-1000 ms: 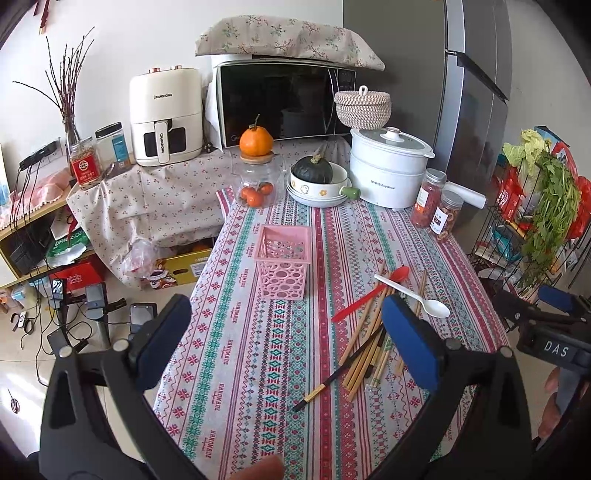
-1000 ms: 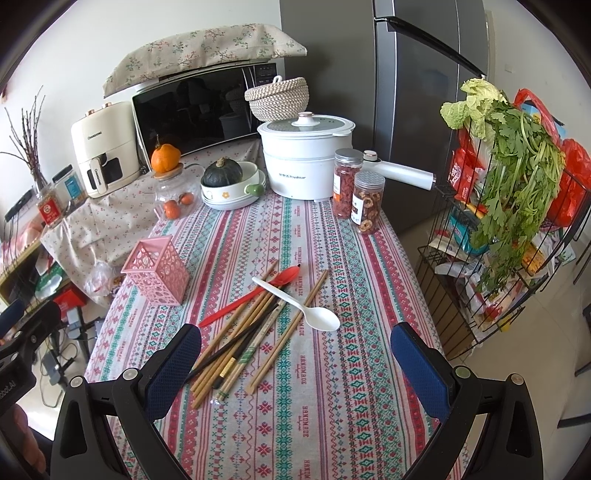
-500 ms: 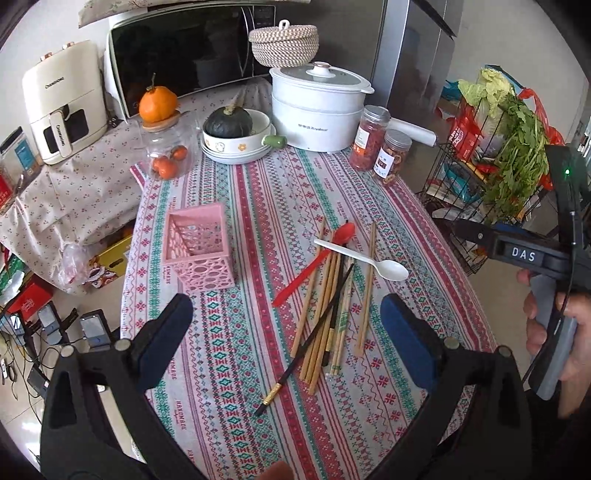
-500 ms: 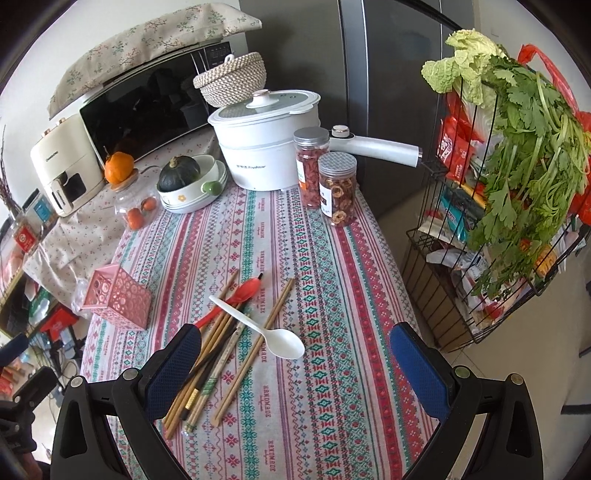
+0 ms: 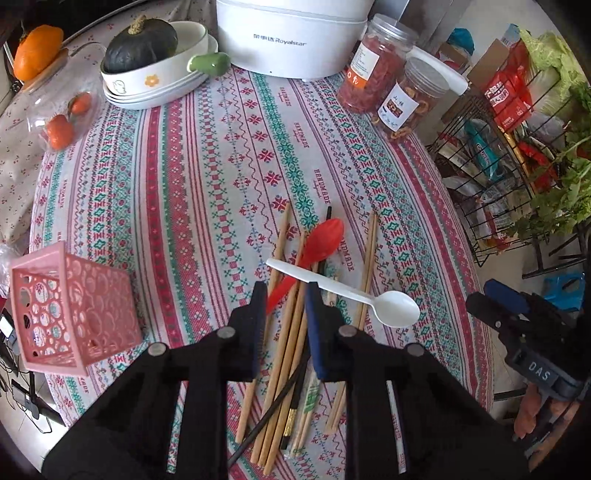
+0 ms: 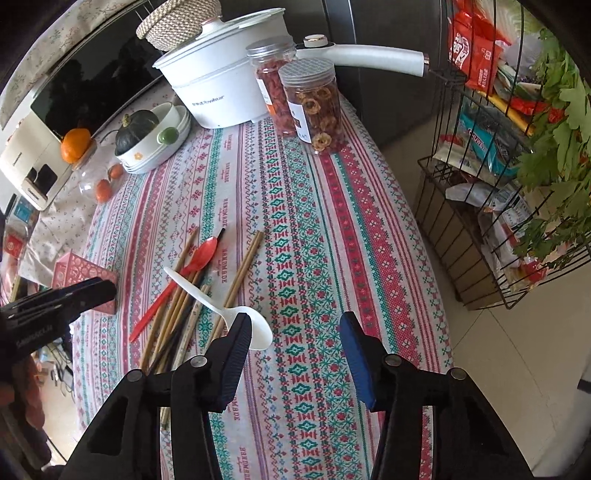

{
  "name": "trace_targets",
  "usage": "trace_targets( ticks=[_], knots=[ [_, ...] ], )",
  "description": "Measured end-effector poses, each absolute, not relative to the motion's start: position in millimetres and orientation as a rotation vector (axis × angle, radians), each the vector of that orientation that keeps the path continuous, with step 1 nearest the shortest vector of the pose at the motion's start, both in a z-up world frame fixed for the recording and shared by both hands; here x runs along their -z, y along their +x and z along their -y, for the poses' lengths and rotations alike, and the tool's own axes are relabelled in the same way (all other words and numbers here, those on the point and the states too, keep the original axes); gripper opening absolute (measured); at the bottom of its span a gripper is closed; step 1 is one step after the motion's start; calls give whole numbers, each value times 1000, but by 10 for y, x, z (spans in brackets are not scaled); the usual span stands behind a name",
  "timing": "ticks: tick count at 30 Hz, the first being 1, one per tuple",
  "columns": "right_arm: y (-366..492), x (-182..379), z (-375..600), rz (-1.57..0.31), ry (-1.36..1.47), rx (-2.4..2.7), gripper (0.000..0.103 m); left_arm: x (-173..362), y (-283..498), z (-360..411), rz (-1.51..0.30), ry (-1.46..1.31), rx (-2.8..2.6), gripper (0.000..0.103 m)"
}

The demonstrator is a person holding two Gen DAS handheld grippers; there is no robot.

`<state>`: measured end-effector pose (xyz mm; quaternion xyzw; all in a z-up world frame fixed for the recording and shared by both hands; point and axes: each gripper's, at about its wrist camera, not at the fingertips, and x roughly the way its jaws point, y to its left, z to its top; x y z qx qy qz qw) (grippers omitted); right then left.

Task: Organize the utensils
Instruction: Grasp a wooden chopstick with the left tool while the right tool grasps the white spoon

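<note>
Two grippers hang over our striped tablecloth (image 5: 207, 184), whose bands carry the woven word "HANDMADE". We see the left gripper (image 5: 286, 295) pointing down at the heap of utensils near the cloth's right edge; its jaws have just been closing and now stand narrowly apart, with the red spoon (image 5: 317, 240) handle and wooden chopsticks (image 5: 284, 347) showing in the gap, though we cannot tell whether the pads touch them. The right gripper (image 6: 295, 328) has also been closing; its jaws stand about half apart over bare cloth, its left pad just beside the white spoon (image 6: 255, 328) bowl. The pink basket (image 5: 66, 306) sits at the cloth's left edge. At the far edge we read "Royalstar" on the white pot (image 5: 291, 33). The other tool's body reads "DAS".
</note>
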<state>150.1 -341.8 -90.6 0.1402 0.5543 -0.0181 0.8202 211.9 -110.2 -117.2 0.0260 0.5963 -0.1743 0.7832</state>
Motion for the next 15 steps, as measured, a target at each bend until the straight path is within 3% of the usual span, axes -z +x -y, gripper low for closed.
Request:
trace_targets(
  ticks=[2, 15],
  knots=[
    [1523, 932, 3450, -1188, 317, 34, 50, 1310, 2253, 1176, -1289, 54, 361, 14],
    [1619, 999, 3443, -1205, 329, 30, 51, 1672, 2573, 1427, -1357, 105, 300, 9]
  ],
)
